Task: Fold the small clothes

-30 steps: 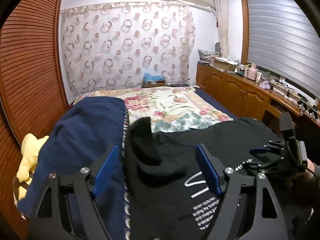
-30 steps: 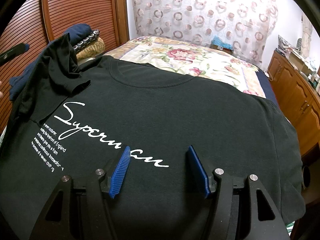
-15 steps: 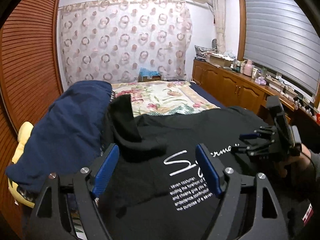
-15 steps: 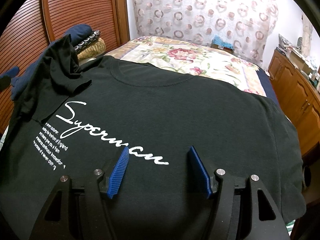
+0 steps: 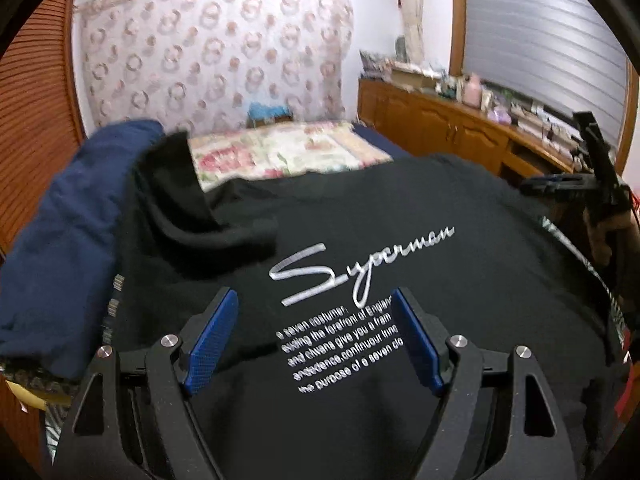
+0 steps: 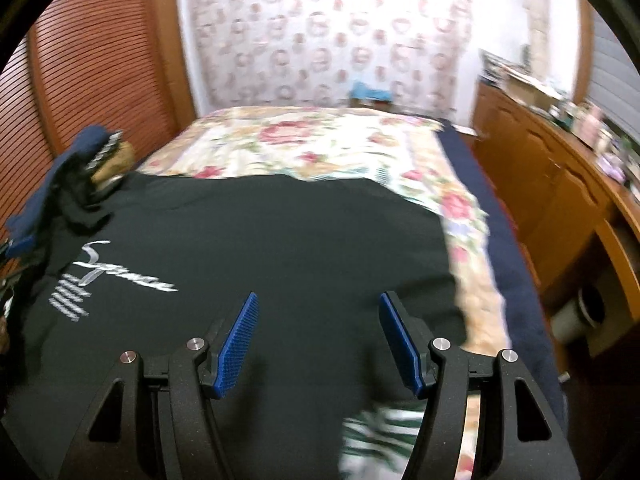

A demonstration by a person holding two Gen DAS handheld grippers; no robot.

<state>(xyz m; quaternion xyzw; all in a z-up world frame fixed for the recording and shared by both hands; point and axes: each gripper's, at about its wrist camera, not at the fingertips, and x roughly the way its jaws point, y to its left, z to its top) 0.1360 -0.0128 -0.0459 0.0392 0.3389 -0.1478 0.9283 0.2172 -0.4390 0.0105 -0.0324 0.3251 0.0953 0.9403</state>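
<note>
The left tool (image 5: 312, 340) is held with its blue pads (image 5: 210, 344) spread wide and nothing gripped between them; it is poised above the near part of a black T-shirt (image 5: 360, 208), over the small block of white print. The right tool (image 6: 318, 344) is likewise spread apart and empty, its pads (image 6: 240, 344) set over plain black cloth near the shirt's right edge; in the left wrist view the right tool (image 5: 576, 184) is seen at the far right, beyond the shirt's edge, though its fingers are blurred there.

The black T-shirt (image 6: 260, 240) is laid flat, print side up, across the near end of a bed (image 6: 320, 148); a white script word and several lines of small white text are carried on its chest. One sleeve (image 5: 180, 200) is turned back over the body at the far left and lies crumpled on the shirt itself.

Just left of the shirt a dark blue garment (image 5: 72, 216) is heaped, touching the folded sleeve; a patterned cloth is partly hidden under it. The bed is covered by a floral spread (image 5: 280, 152), bordered on the right by dark blue. A ring-patterned curtain (image 6: 340, 32) hangs at the far wall; a slatted wooden door (image 6: 92, 80) stands on the left; a wooden cabinet (image 5: 440, 128) with cluttered top runs along the right.
</note>
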